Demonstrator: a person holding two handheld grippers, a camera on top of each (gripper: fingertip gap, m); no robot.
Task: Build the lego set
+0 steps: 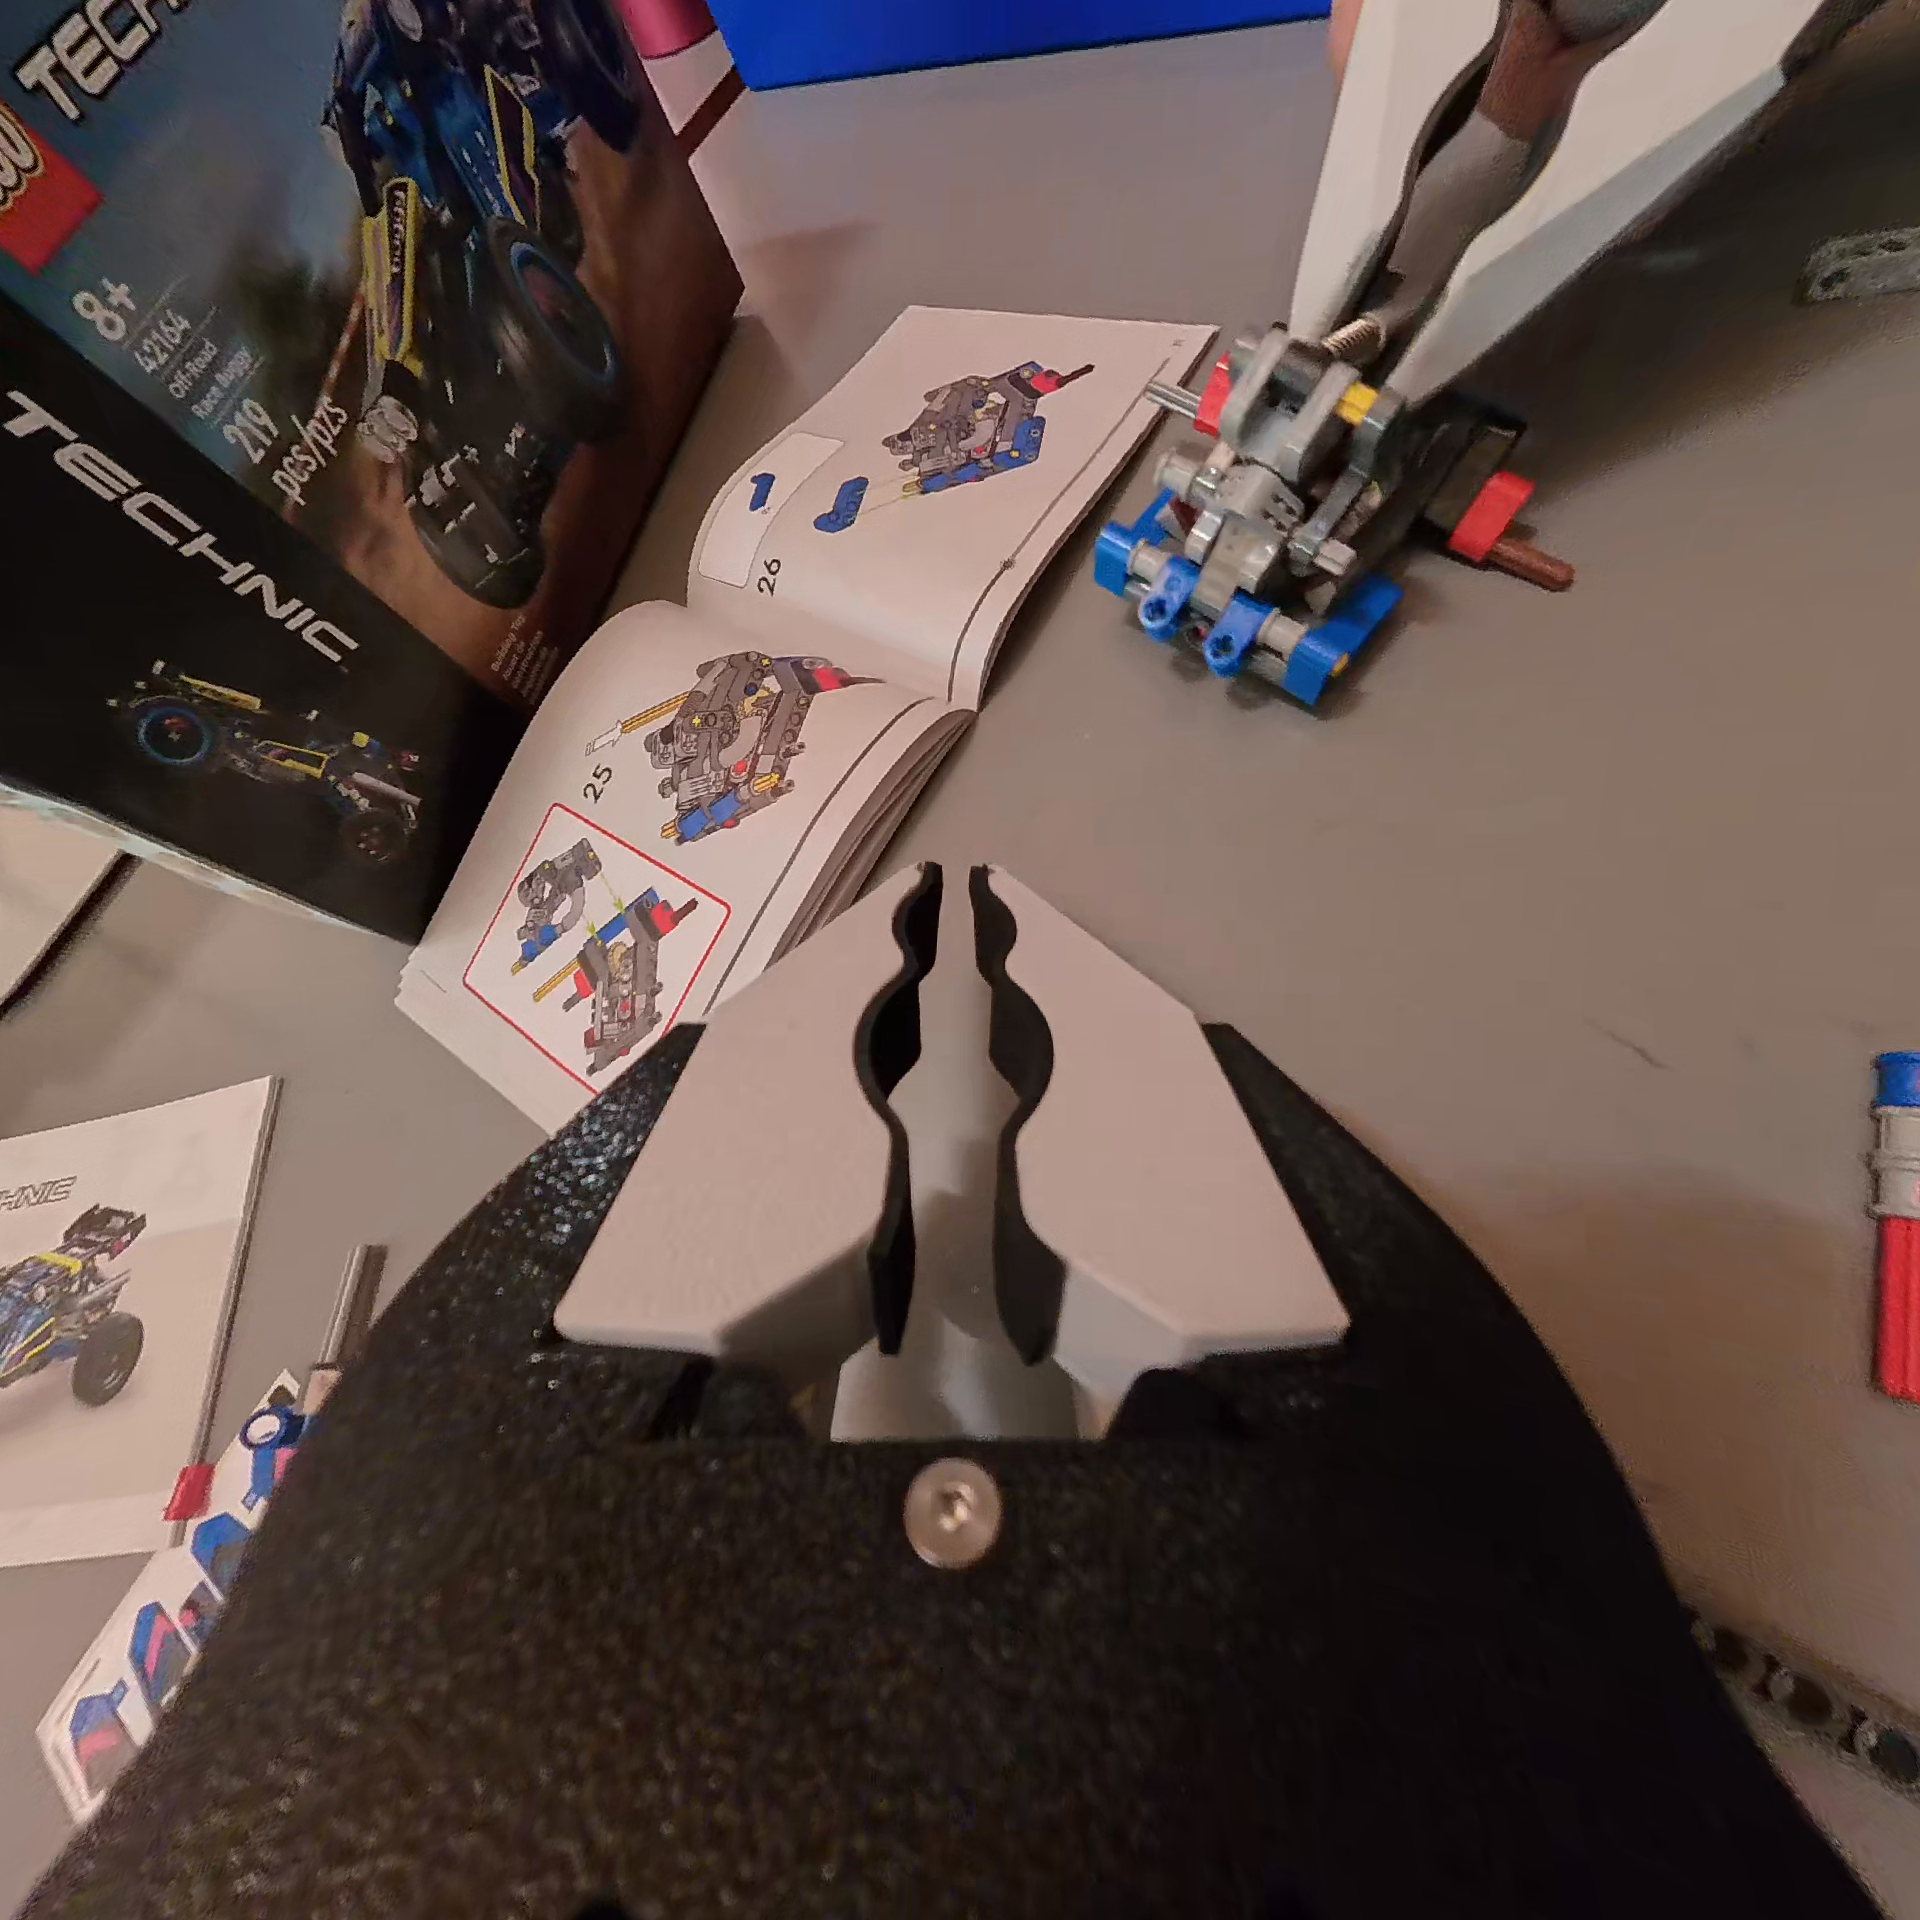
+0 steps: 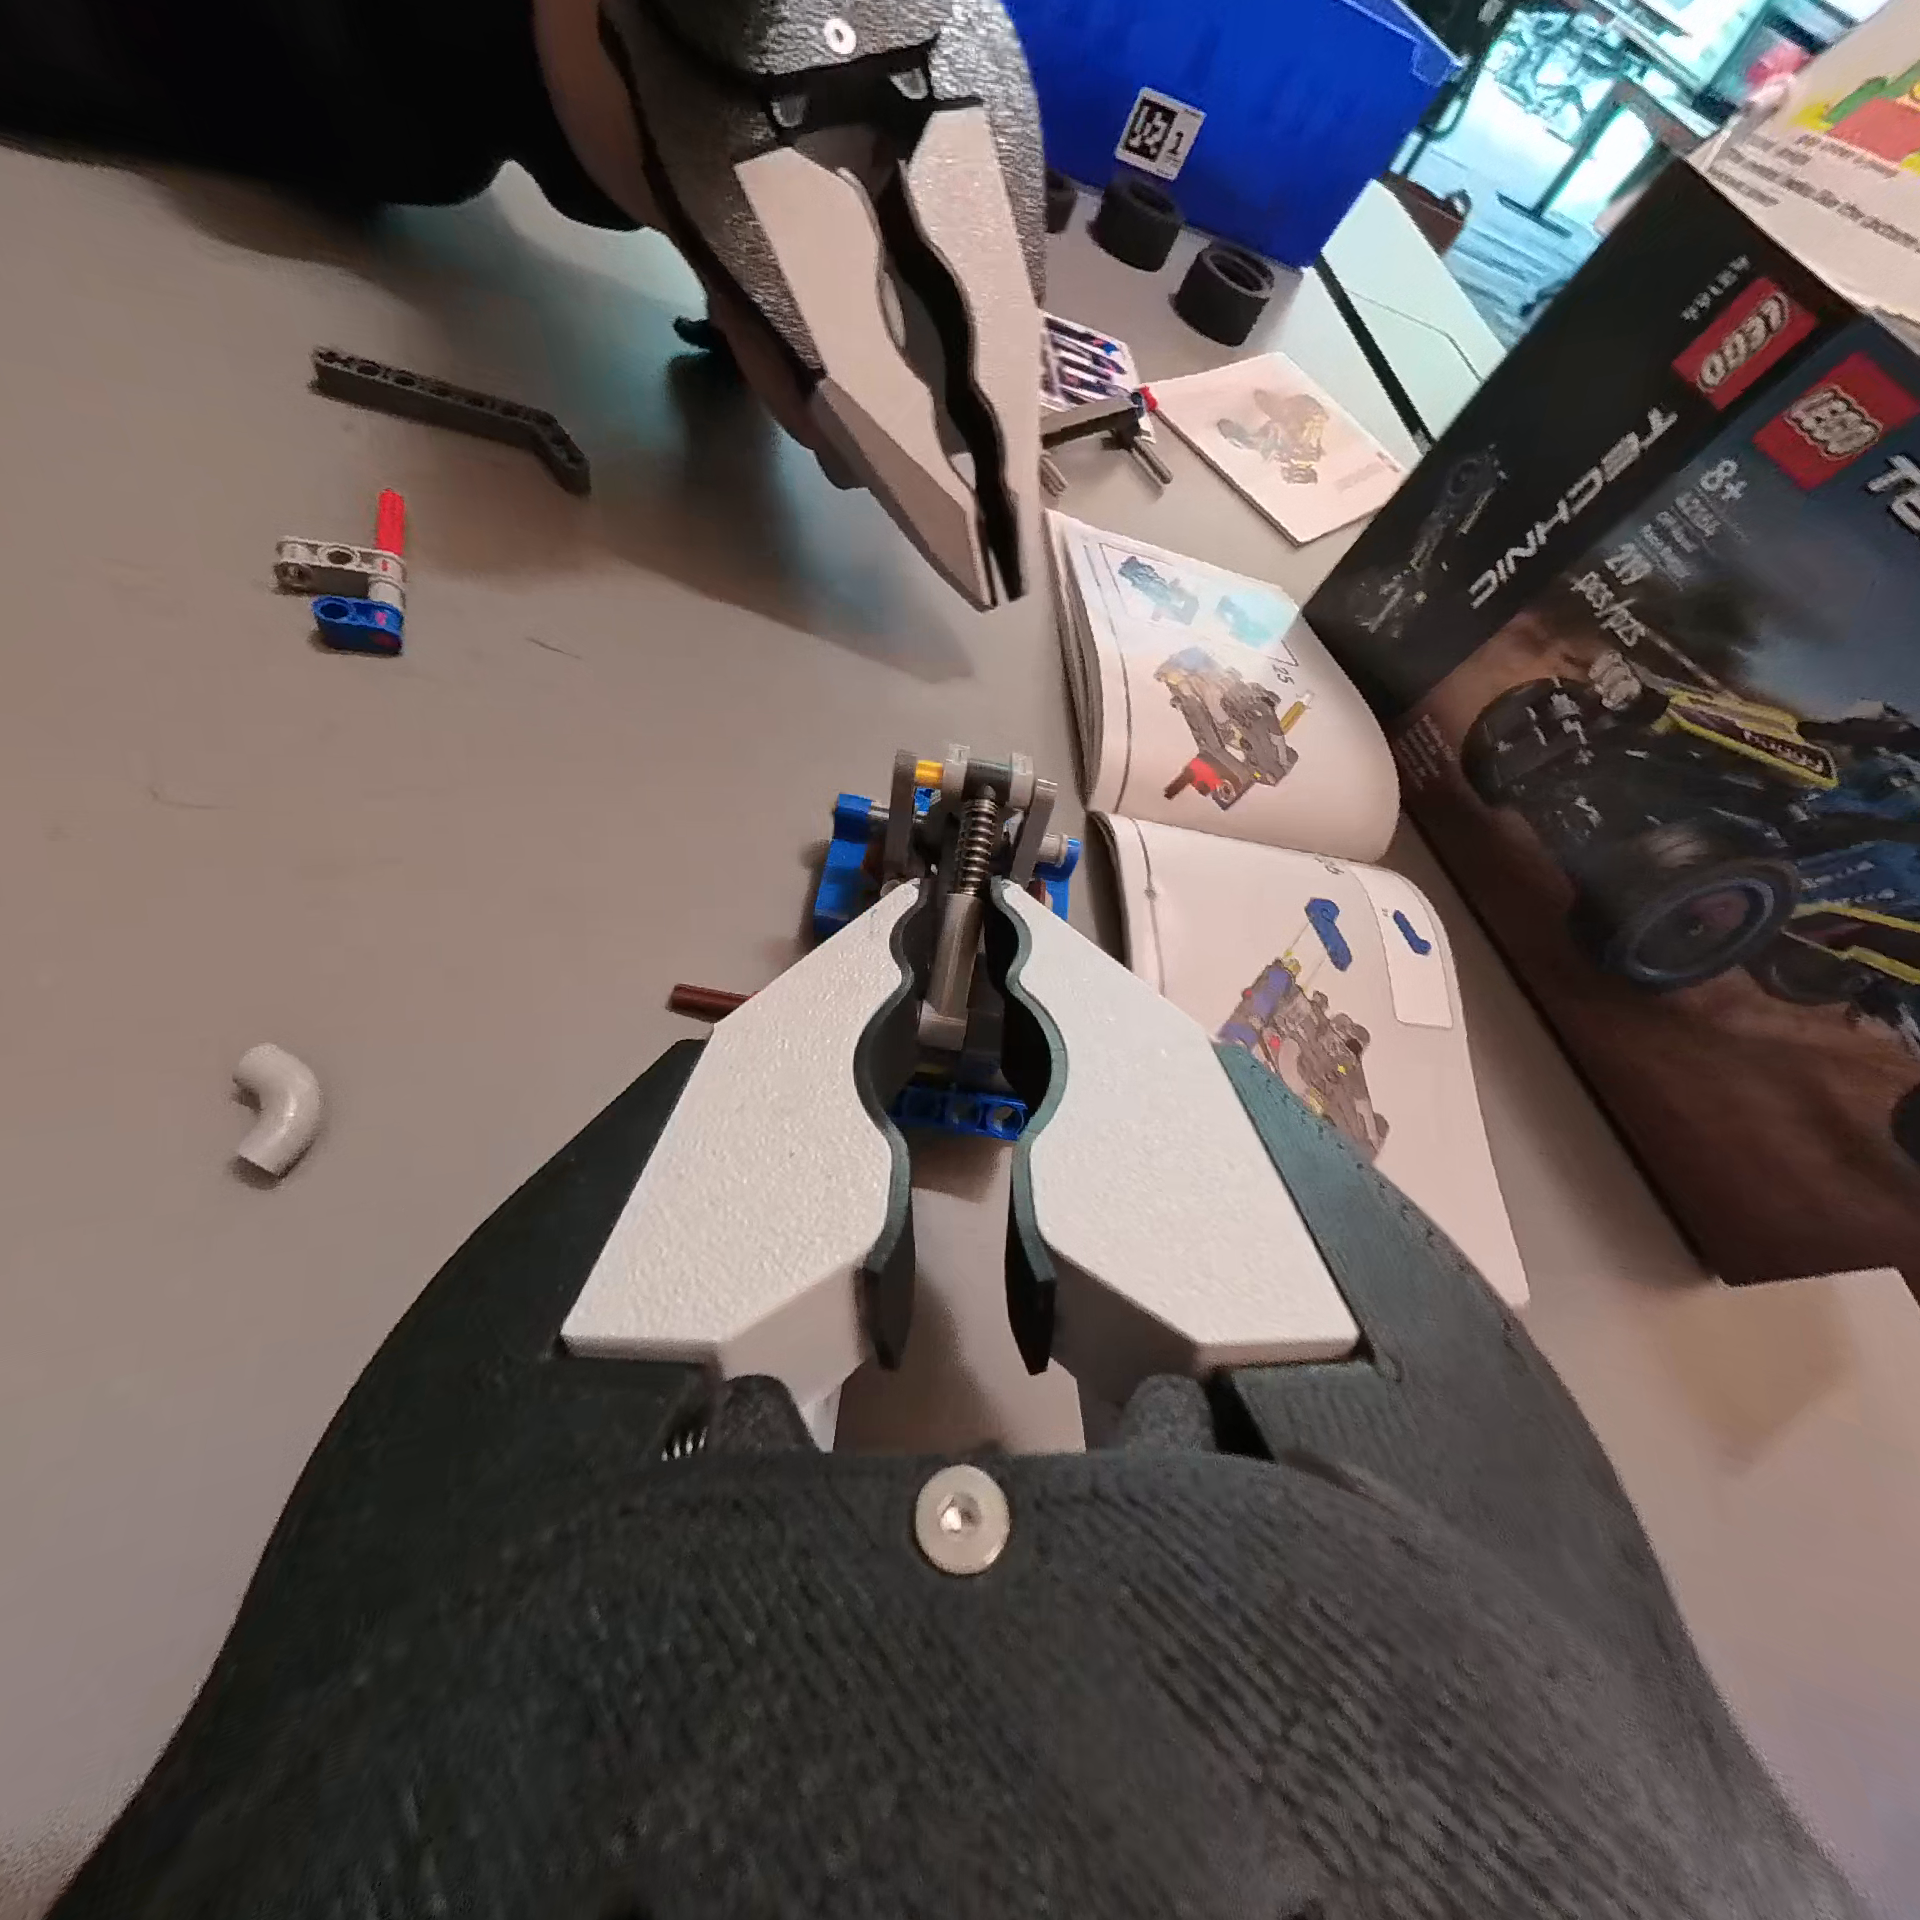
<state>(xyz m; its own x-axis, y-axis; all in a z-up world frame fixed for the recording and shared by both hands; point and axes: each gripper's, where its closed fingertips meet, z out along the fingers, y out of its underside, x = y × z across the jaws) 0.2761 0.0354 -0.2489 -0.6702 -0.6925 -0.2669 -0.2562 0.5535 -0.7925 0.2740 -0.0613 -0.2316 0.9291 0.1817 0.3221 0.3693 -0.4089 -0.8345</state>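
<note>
Here the right gripper (image 2: 956,902) clamps the grey spring strut (image 2: 961,925) of the brick assembly (image 1: 1262,509) on the table (image 2: 468,883). Only its view shows the left gripper (image 1: 956,878) raised beyond, nearly closed on nothing, beside the open booklet (image 1: 790,665); farther right stands the box (image 2: 1662,748).
</note>
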